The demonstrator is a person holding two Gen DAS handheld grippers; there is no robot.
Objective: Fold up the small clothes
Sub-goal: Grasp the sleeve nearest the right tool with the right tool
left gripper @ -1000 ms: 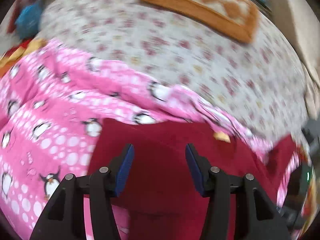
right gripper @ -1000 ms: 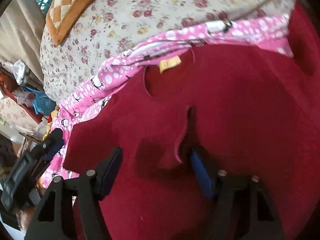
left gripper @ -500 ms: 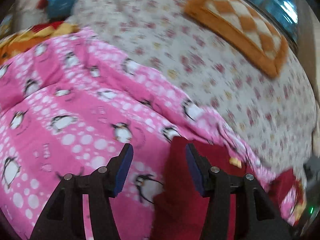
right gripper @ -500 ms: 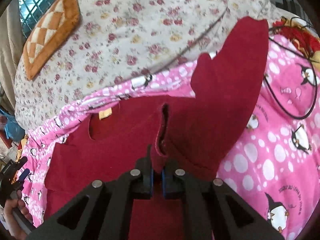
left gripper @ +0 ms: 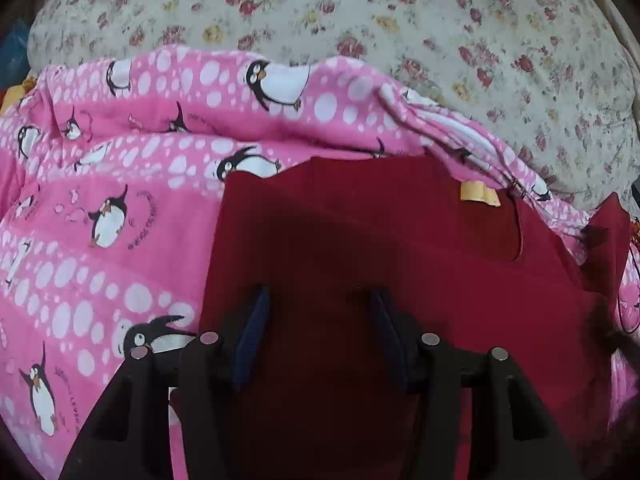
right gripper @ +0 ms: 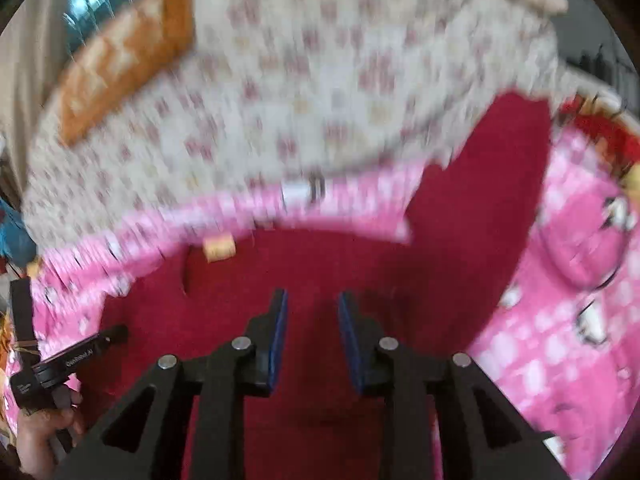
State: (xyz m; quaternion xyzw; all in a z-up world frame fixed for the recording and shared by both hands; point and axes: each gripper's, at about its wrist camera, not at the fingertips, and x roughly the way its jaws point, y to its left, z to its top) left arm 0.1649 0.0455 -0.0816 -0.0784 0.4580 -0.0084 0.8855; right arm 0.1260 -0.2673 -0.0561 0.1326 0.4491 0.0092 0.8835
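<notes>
A dark red small shirt (left gripper: 400, 264) lies spread on a pink penguin blanket (left gripper: 104, 208), its yellow neck label (left gripper: 478, 196) at the far edge. My left gripper (left gripper: 320, 308) hovers open just over the shirt's left part, with nothing pinched between its blue pads. In the blurred right wrist view the same shirt (right gripper: 360, 272) fills the middle, and one sleeve (right gripper: 504, 168) reaches up to the right. My right gripper (right gripper: 312, 304) is over the shirt with its jaws opening; no cloth is between them. The left gripper (right gripper: 64, 360) and the hand holding it show at the left edge.
A floral bedsheet (left gripper: 400, 40) covers the bed beyond the blanket. An orange checked cushion (right gripper: 124, 56) lies at the back left, before a window. A thin black cable (right gripper: 592, 264) loops on the blanket at the right. A blue object (left gripper: 12, 48) sits at the far left.
The right gripper, shut on a fold of the red shirt half a second ago, has let it go and its jaws stand apart. The left gripper swung from the blanket back over the shirt and sank.
</notes>
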